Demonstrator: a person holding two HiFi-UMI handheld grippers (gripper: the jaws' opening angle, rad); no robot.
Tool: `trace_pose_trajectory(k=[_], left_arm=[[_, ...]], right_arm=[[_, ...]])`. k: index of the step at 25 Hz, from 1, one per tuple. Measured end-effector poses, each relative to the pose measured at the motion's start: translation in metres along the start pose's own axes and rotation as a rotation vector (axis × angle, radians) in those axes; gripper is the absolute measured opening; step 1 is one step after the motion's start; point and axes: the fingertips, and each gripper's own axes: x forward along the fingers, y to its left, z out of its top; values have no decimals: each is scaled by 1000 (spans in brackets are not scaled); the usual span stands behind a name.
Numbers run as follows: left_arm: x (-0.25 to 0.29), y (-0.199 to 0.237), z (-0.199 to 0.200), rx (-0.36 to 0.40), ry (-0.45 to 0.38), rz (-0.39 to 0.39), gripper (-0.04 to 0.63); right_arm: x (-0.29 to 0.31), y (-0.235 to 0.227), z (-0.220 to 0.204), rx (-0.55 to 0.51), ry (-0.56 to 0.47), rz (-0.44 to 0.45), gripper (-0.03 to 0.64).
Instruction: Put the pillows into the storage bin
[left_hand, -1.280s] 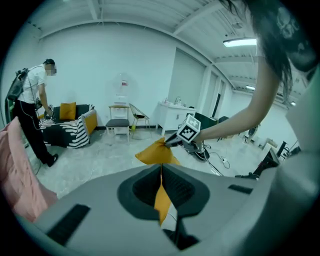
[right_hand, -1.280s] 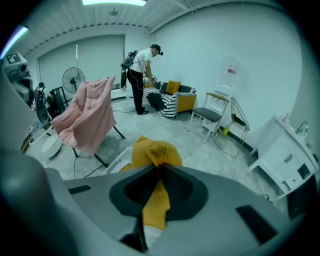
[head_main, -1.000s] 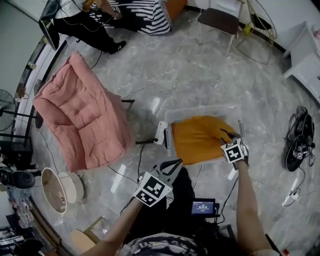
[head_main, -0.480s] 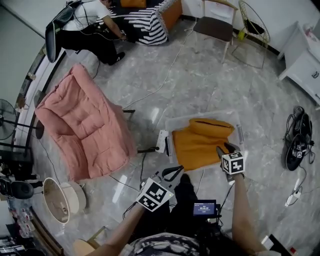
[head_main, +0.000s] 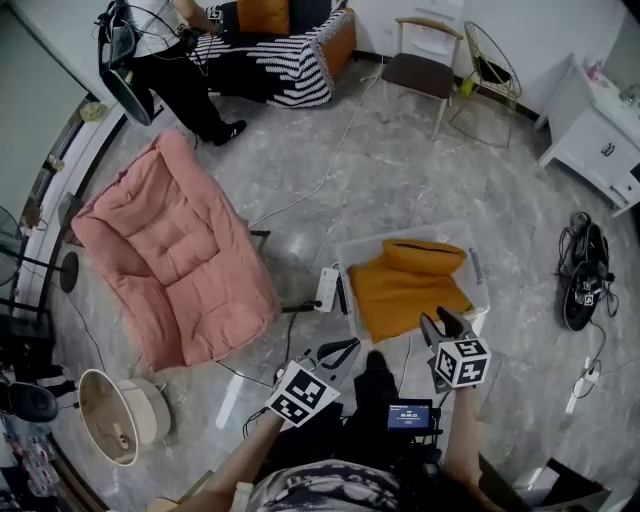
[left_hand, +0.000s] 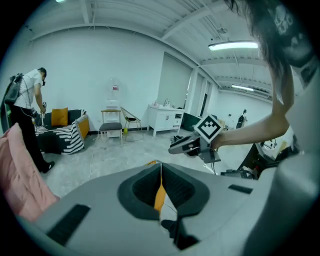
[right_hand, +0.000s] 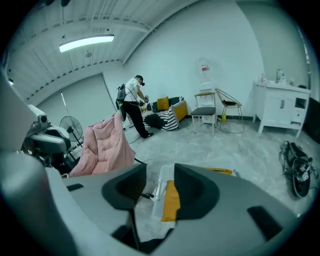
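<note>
One pillow (head_main: 410, 285) is seen lying in the bin (head_main: 352, 250), which stands on the floor (head_main: 400, 170) just ahead of the person, so the placing step for that pillow is judged done and the release finished. The right tool (head_main: 440, 322) is held just above the bin's near edge with its jaws moderately apart; in the right gripper view the pillow is seen past the gap, but nothing is pressed between the pads and nothing is touched. The left tool (head_main: 345, 350) is held low and near the body, well clear of the bin, with its jaws brought together to a thin slit and nothing gripped in them. A second pillow (head_main: 263, 15) is seen on the striped sofa (head_main: 290, 55) at the far end of the room, well apart from the bin, and a pink cushion (head_main: 175, 255) is spread to the left. The next move is judged to be a fetch: the tools would have to be carried across to the remaining pillow, opened wide for its soft bulk, and closed on a corner or edge.
</note>
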Motion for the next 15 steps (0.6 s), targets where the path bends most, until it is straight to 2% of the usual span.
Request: trace_pose_trajectory(k=[4,7,11,15], left_arm=[[-53,3,-39,9,1,-2,14],[-96,11,-64,7,-8,26,14],[-143,15,-79,-17,-68,68,14],[-182,7,-90,-36,-107,84,14]], right_arm=[[-37,61,-4,41,-85,-15,178],[-65,105,-10,69,-149,-35,178],[-101,159,-19,98,-228,-14,178],[-125,210,-24,78,-272,13,176]])
